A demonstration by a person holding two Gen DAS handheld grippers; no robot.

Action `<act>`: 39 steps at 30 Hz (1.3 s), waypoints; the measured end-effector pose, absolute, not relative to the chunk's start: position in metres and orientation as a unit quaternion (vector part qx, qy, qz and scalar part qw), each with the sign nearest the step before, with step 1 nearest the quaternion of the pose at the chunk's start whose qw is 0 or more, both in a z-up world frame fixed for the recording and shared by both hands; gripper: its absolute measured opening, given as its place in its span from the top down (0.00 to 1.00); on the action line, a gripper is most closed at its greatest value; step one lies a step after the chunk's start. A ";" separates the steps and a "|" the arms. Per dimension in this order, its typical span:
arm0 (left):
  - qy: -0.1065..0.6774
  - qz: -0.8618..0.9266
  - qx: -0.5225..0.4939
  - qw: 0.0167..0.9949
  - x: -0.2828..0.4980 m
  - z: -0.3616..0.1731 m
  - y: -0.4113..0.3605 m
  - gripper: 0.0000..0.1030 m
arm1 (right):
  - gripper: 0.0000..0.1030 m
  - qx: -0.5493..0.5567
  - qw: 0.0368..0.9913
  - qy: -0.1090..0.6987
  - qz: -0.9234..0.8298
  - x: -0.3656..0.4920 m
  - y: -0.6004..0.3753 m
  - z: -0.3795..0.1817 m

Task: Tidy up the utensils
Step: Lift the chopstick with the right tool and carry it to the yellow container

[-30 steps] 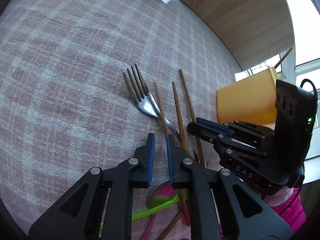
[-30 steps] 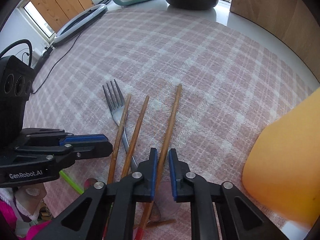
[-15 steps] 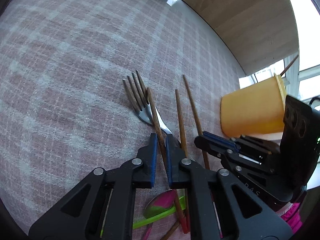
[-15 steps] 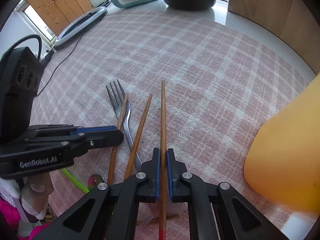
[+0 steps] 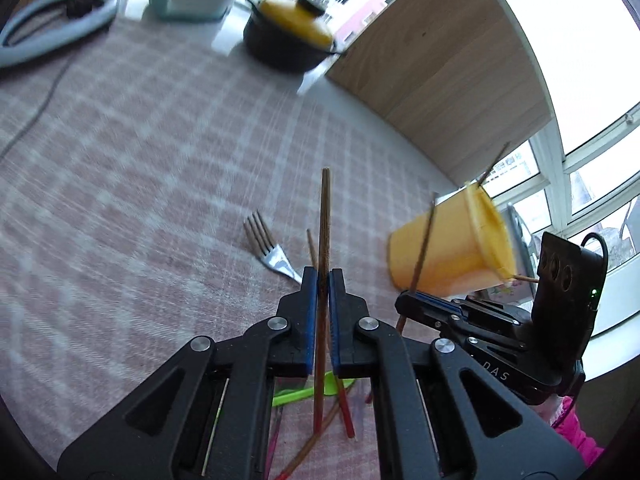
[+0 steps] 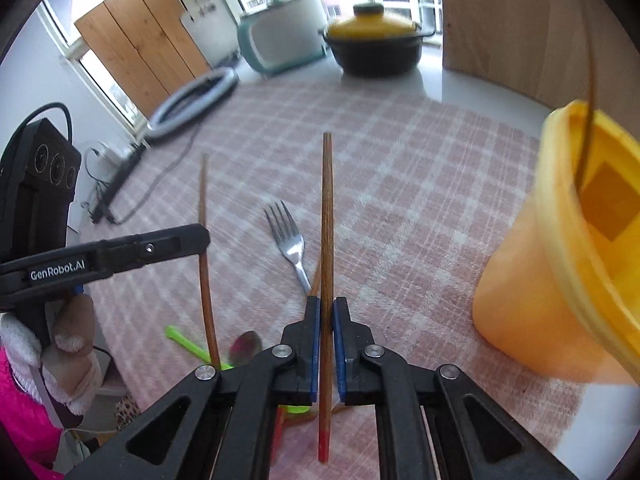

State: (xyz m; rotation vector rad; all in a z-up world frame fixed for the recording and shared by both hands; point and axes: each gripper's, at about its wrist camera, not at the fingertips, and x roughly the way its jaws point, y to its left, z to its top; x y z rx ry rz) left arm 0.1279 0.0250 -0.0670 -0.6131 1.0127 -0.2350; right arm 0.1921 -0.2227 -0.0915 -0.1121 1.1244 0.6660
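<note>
My left gripper is shut on a brown chopstick, its jaws still closing tight, and holds it off the cloth, tip pointing away. My right gripper is shut on a second brown chopstick, also lifted. Each gripper appears in the other's view: the right one with its stick, the left one with its stick. A steel fork and a third chopstick lie on the checked cloth. The orange cup stands at the right with a stick inside.
A green plastic utensil and a pink spoon lie near the front edge, with a red-tipped chopstick. At the back stand a black pot with a yellow lid, a teal appliance, a ring light and a wooden board.
Both grippers closed on a chopstick each and lifted them off the cloth. Both views have risen and tilted up, so the back of the table now shows.
</note>
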 end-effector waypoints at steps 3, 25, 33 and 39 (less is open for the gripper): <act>0.455 -0.115 -0.283 0.836 0.118 -0.046 0.024 0.97 | 0.96 -0.045 0.807 0.500 0.312 0.180 -0.229 -0.074; 0.340 -0.182 -0.232 0.893 0.116 0.065 -0.031 0.97 | 0.96 0.026 0.892 0.354 0.281 0.153 -0.302 0.047; 0.311 -0.205 -0.220 0.902 0.139 0.093 -0.056 0.97 | 0.96 0.055 0.911 0.322 0.250 0.162 -0.336 0.072; 0.293 -0.214 -0.211 0.908 0.158 0.109 -0.076 0.97 | 0.96 0.076 0.923 0.302 0.227 0.172 -0.360 0.082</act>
